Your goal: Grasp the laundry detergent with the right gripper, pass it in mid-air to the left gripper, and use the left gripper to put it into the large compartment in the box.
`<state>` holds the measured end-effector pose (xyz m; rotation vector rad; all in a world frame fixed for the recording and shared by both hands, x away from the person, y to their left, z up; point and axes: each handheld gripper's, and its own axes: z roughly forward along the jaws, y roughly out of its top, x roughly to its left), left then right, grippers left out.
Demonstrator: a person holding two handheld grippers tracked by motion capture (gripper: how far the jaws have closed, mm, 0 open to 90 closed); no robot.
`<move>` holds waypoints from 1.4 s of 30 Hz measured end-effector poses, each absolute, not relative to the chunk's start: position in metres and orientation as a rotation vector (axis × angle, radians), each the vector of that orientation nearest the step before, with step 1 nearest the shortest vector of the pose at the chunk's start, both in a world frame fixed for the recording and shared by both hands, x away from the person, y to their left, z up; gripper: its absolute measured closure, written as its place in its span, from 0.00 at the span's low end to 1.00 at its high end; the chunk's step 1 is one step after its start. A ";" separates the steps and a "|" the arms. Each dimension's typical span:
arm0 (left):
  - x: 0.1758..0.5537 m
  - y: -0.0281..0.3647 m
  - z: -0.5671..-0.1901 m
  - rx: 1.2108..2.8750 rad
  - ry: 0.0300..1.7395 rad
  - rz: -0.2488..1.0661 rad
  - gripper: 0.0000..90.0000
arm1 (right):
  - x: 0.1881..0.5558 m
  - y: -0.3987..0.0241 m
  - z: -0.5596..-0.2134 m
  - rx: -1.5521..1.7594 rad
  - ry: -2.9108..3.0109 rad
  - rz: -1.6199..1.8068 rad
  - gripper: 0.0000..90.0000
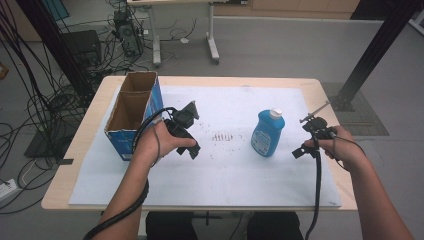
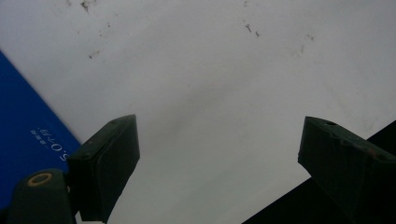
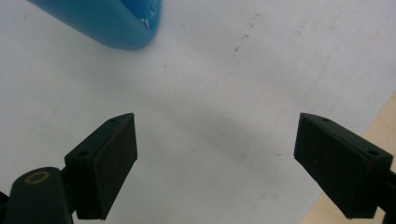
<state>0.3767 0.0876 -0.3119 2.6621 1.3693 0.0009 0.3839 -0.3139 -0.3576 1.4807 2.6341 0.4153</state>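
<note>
Step in hand: I judge this to be the approach to the blue bottle [image 1: 268,133], most likely to carry it over to the cardboard box [image 1: 134,111].
Blue bottle: stands upright with a white cap on the white sheet [image 1: 225,185], right of the worktop's middle; in the right gripper view its blue body [image 3: 107,21] sits at the top left, ahead of the fingers and clear of them.
Right gripper [image 1: 306,147]: I hold it just right of the bottle, near but not touching; fingers [image 3: 112,158] spread wide, nothing between them, only bare sheet.
Left gripper [image 1: 186,131]: I keep it beside the box, well apart from the bottle; fingers [image 2: 109,163] wide open and empty over the sheet, with the box's blue wall [image 2: 28,140] at the left edge.
Cardboard box: open-topped, two compartments, at the worktop's left rear; both look empty as far as I can tell.
How to do it well: I square the right fingers to the bottle's flat sides, come in low around the body rather than the neck, and close only once both pads bracket it evenly.
Risk: a nudge from one finger could tip the upright bottle.
Left gripper's part: I leave it parked, ready to steady the box.
</note>
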 end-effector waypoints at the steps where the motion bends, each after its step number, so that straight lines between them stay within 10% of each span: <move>1: 0.377 0.088 -0.312 2.661 1.370 0.001 0.14 | 0.382 -0.314 -0.359 1.478 2.635 0.417 0.15; 42: 0.373 0.085 -0.314 2.657 1.341 -0.014 0.14 | 0.342 -0.287 -0.392 1.403 2.615 0.626 0.14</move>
